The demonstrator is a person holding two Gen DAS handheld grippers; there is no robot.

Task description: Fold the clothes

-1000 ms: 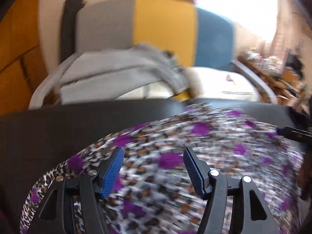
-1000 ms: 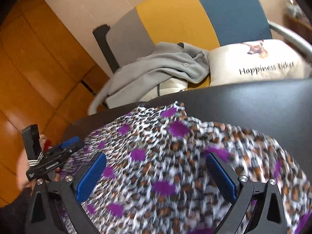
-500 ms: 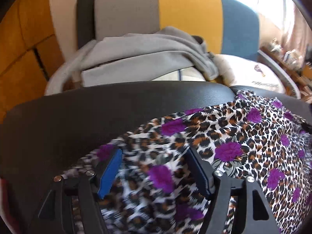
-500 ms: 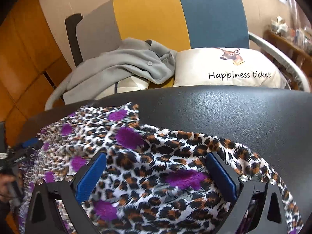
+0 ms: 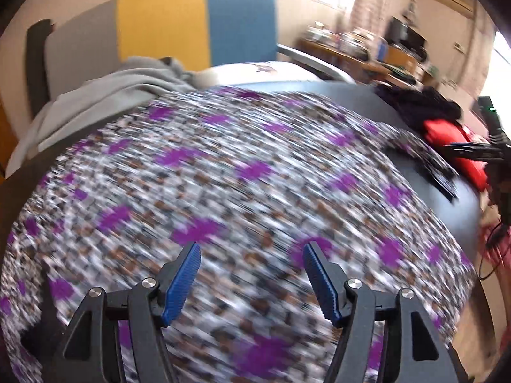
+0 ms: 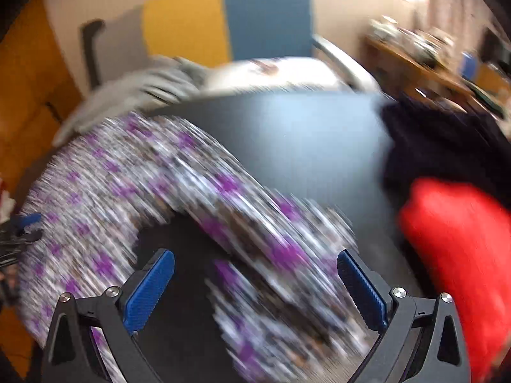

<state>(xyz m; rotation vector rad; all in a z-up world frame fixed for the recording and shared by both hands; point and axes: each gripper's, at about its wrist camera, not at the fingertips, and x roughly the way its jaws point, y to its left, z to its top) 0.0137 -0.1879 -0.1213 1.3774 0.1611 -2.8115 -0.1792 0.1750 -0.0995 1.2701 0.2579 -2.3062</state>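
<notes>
1. Leopard-print garment [image 5: 242,191], left wrist view: we find it spread over most of the dark desk [image 5: 357,91], its far edge near the grey garment [image 5: 105,92] on the striped chair [image 5: 198,28]. Heavy blur hides any crease or fold line.
2. Same view: the left gripper [image 5: 252,274] hangs over the cloth, jaws parted and holding nothing.
3. Right wrist view: the garment curves in a band round a bare patch of desk, so we judge that part bunched or turned over; blur forbids saying which.
4. Same view: the right gripper [image 6: 255,290] has its jaws wide apart, gripping nothing. A red garment [image 6: 453,249] and a dark garment [image 6: 440,140] lie to the right.
5. Judgement: no neat finished fold is visible; folding of this piece appears incomplete.
</notes>
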